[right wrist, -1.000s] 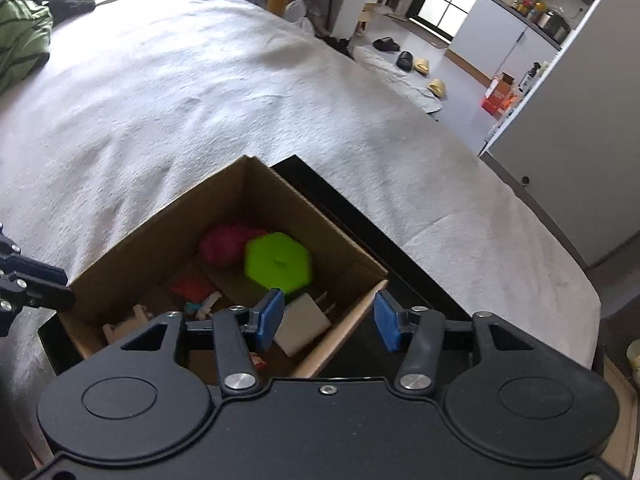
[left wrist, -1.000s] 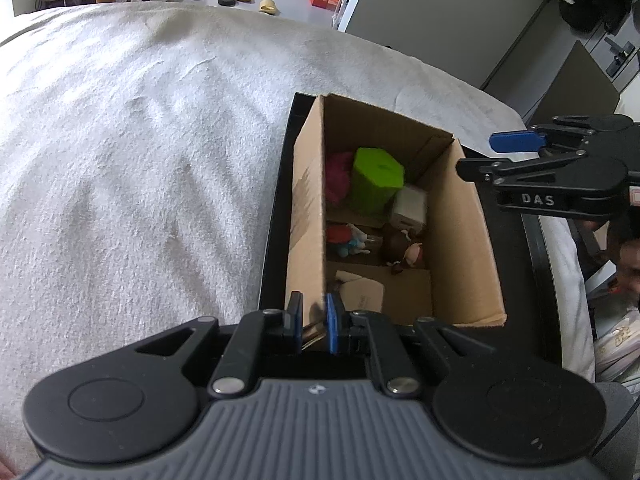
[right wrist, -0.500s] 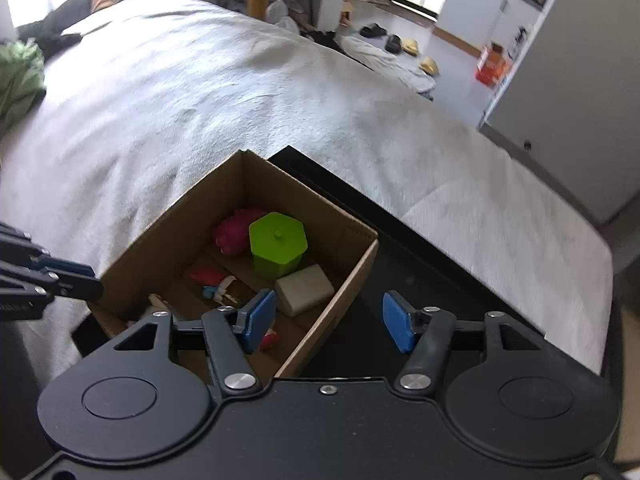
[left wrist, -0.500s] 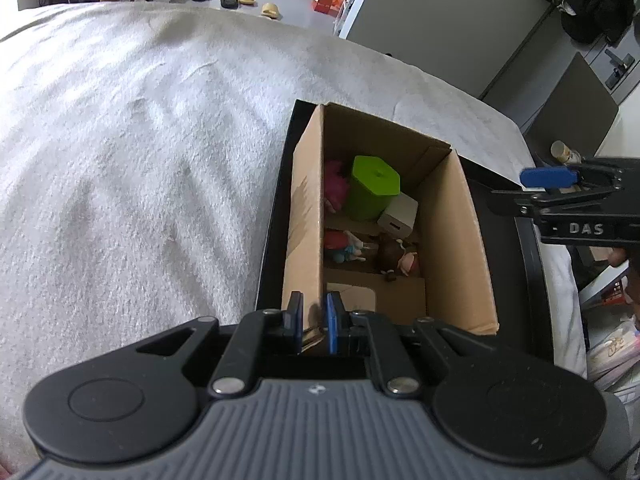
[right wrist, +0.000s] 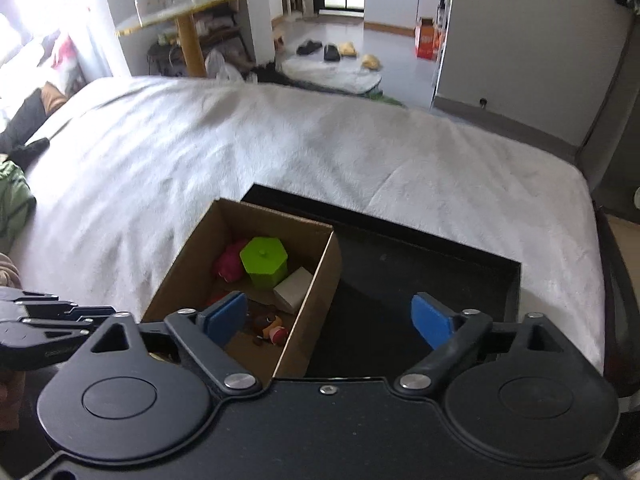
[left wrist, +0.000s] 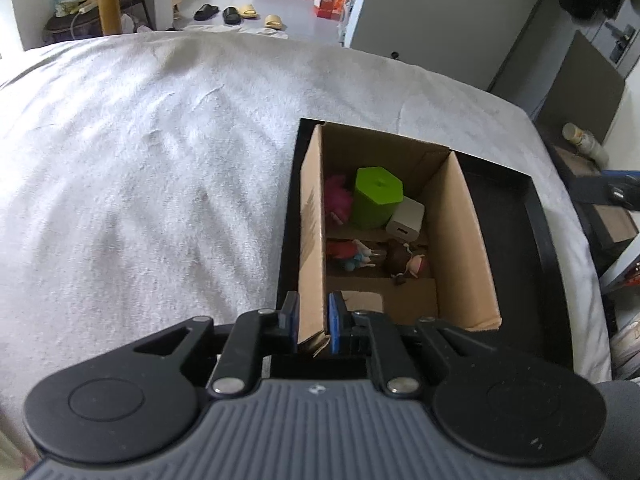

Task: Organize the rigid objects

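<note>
**Right jaws spread; box wall clamped at left**

Cardboard box sits in black tray on the white bedspread, w/ green hexagonal container, white charger & figurines inside. Since a sec. ago we see right gripper just opened wide, nothing between pads, pulled back: likely drop-off done. Left gripper stays pinched on box's near wall. Only the right view shows the tray's bare floor; only the left, the clamp.
</note>
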`<state>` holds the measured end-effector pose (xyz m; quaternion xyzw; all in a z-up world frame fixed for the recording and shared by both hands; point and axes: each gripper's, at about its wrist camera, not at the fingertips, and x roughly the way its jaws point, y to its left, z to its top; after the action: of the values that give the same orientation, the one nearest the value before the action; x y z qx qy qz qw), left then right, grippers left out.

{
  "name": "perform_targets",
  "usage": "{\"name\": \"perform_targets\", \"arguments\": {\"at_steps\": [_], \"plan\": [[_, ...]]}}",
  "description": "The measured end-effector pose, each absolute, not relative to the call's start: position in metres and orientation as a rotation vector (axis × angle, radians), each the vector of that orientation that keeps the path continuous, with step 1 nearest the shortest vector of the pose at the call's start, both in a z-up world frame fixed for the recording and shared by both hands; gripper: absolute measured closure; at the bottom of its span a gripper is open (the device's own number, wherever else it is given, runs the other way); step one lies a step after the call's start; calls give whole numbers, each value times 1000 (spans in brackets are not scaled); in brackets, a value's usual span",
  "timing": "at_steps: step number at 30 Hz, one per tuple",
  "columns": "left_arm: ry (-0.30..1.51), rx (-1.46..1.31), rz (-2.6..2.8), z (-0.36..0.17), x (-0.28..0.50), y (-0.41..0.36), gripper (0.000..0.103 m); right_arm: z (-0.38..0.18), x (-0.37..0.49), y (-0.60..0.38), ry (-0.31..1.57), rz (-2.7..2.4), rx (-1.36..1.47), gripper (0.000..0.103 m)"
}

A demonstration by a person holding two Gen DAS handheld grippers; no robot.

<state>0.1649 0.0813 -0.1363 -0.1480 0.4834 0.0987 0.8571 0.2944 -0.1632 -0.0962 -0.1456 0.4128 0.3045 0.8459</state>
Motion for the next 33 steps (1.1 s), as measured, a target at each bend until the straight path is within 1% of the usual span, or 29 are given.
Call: {"name": "perform_targets", "arguments": {"at_steps": [2,4,7,9,11,13,15,18,23,29,33], "plan": [[1010,-308,199,-128,167,80,88,-91,291,-171,860,616,-288,5],[1000,-303,187,-119,168,78,84,-88,288,-179,865,595,-259,5],[983,-290,176,-102,165,74,71,-83,284,-191,871,562,-216,1],[971,-281,182,-92,162,71,55,-81,281,-198,871,544,-193,0],[965,-267,190,-82,159,68,46,-79,278,-206,878,532,-161,0],[964,-245,180,-75,156,64,41,-76,274,-212,880,527,-126,0],[957,-234,167,-67,152,59,32,-72,269,-218,871,519,-105,0],[947,-218,154,-55,146,52,26,-68,259,-226,861,501,-67,0],[906,-218,143,-33,132,40,17,-59,240,-236,838,470,-53,0],[865,-144,161,-13,111,21,13,-49,212,-250,795,468,-28,0],[842,-184,144,-4,96,20,11,-48,197,-254,785,457,-34,0]]}}
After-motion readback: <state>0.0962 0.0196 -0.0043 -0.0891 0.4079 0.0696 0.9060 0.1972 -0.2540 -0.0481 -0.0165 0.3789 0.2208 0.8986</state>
